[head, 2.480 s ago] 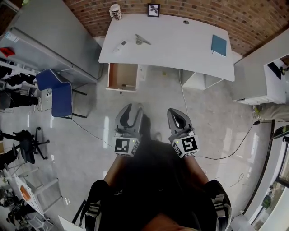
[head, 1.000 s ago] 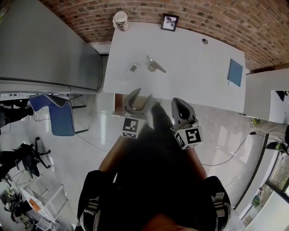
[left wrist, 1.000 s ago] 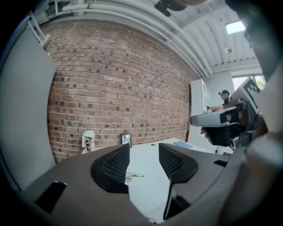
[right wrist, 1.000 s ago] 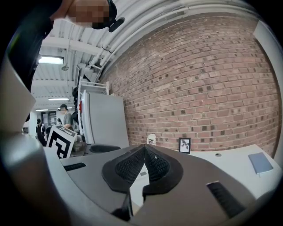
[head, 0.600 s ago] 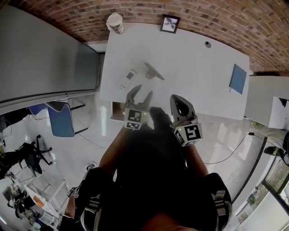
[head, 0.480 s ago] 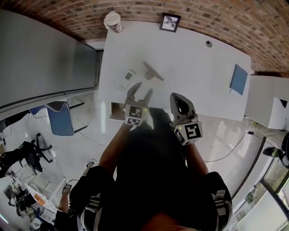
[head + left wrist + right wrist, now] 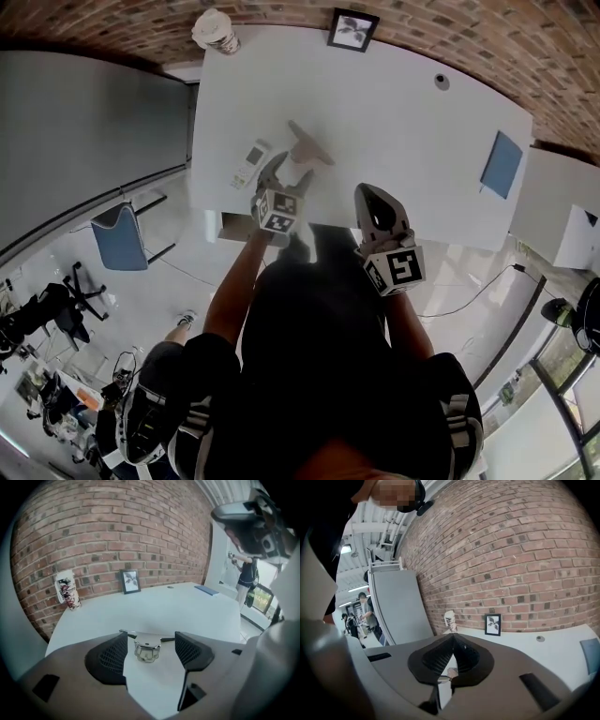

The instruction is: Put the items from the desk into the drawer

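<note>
Head view, starting close: dark torso and both arms reaching out over the white counter (image 7: 403, 122). Right gripper (image 7: 367, 192) first, hanging above the near edge, jaws pressed together with nothing between them. Same story in the right gripper view, tips meeting in a point.

Left gripper (image 7: 287, 172) a bit further in, low over the counter and tilted down, jaws spread wide, having just been opening. Seen from the left gripper view: small metal clip thing (image 7: 146, 651) lying flat on the counter, right in the gap at the tips. Pads on either side of it, neither one touching as far as can be told.

Just left of that gripper, also flat on the counter: white remote-looking device (image 7: 249, 164). Below the near edge on that side, what looks like the open drawer (image 7: 228, 225) peeking out.

Further off to the right, a blue notebook (image 7: 502, 164), well apart from everything else. Beyond that, a round cable hole (image 7: 441, 82). At the very back by the brick wall (image 7: 487, 37): patterned cup (image 7: 214, 30) at the left corner, small picture frame (image 7: 352, 28) standing upright near the middle.
</note>
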